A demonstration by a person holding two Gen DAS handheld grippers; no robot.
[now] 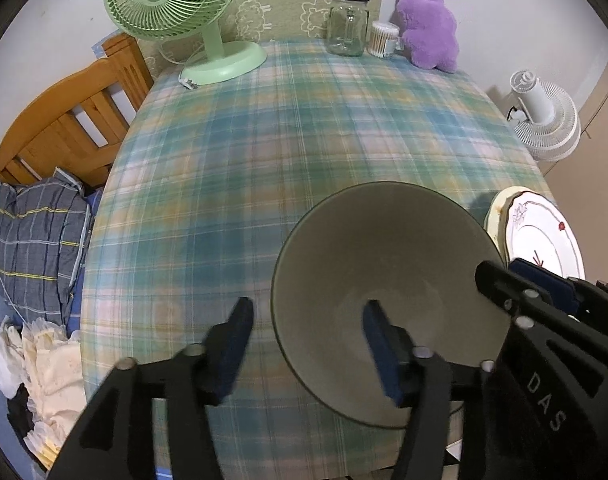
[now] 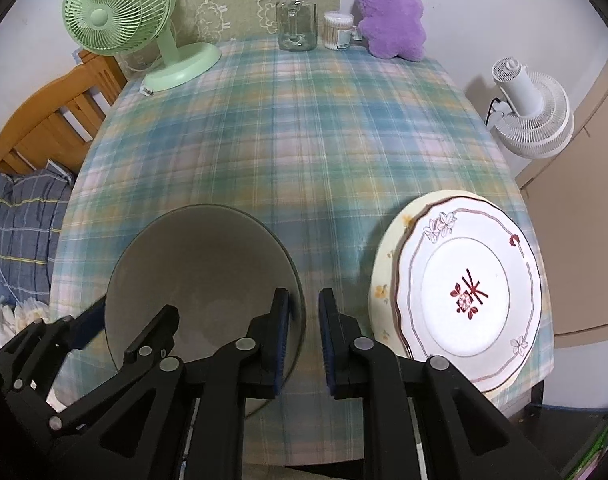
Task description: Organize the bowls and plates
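Note:
A grey-green bowl (image 1: 388, 280) stands on the plaid tablecloth near the front edge; it also shows in the right wrist view (image 2: 200, 272). My left gripper (image 1: 304, 340) is open, with one finger outside the bowl's left rim and the other inside the bowl. My right gripper (image 2: 304, 312) straddles the bowl's right rim with a narrow gap; I cannot tell if the pads press the rim. A white plate with red flower marks (image 2: 468, 292) lies on a cream plate (image 2: 384, 280) at the right; the white plate also shows in the left wrist view (image 1: 544, 236).
At the back of the table stand a green fan (image 2: 120, 20), a glass jar (image 2: 296, 20), a cotton swab box (image 2: 338, 30) and a purple plush toy (image 2: 392, 16). A wooden chair (image 1: 64, 120) with laundry is left. A white fan (image 2: 532, 108) stands right.

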